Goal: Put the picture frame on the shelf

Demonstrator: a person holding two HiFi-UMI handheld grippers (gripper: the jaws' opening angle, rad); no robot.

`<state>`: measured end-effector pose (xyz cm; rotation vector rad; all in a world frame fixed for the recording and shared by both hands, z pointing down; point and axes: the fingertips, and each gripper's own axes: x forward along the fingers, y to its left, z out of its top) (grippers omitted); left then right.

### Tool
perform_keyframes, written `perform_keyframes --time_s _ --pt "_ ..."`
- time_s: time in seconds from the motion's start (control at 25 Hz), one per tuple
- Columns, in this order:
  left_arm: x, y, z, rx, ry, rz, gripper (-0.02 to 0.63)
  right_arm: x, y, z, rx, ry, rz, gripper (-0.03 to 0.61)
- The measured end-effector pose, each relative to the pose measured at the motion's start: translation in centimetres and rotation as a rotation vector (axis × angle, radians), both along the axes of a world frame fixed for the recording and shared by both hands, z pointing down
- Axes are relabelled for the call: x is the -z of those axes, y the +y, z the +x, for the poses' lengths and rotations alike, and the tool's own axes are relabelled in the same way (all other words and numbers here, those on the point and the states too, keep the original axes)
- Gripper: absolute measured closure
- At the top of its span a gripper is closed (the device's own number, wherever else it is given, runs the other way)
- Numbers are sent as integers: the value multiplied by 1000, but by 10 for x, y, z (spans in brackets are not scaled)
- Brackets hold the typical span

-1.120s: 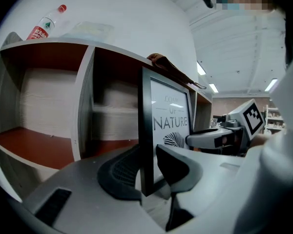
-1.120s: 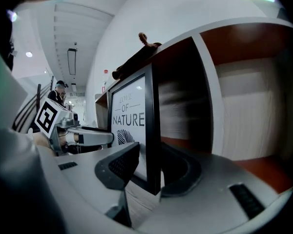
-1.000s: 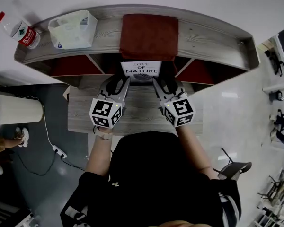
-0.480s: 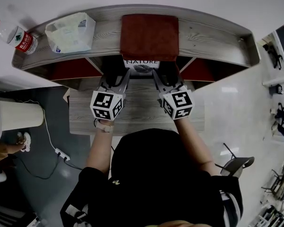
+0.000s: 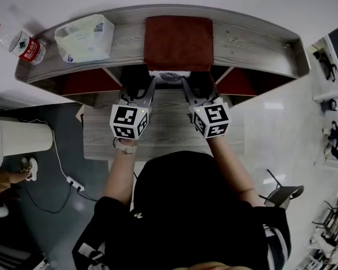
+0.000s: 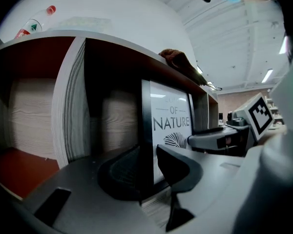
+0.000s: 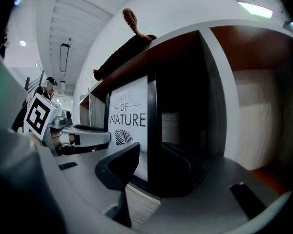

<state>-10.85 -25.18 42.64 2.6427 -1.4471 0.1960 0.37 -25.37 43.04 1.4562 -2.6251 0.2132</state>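
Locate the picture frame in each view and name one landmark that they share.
Head view: picture frame at top centre, mostly tucked under the top board of the shelf.
Left gripper view: centre-right, its left edge clamped in the left gripper.
Right gripper view: centre-left, its right edge clamped in the right gripper.
Shared landmark: the red cloth on the shelf top, directly above the frame.

The black-edged picture frame (image 6: 168,126) is upright in the shelf (image 5: 248,44), middle compartment.
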Motion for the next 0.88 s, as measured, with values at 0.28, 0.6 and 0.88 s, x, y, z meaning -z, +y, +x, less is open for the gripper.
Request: perform_keyframes --time_s 0.28,0.6,0.88 --pt "0 -3 -1 22 14 40 511 0 -2 0 -43 8 76 459" --pt "1 -2 -2 49 15 74 508 1 0 1 -106 46 147 451" --pt "-4 4 -4 72 -26 92 506 1 1 1 -104 56 158 449"
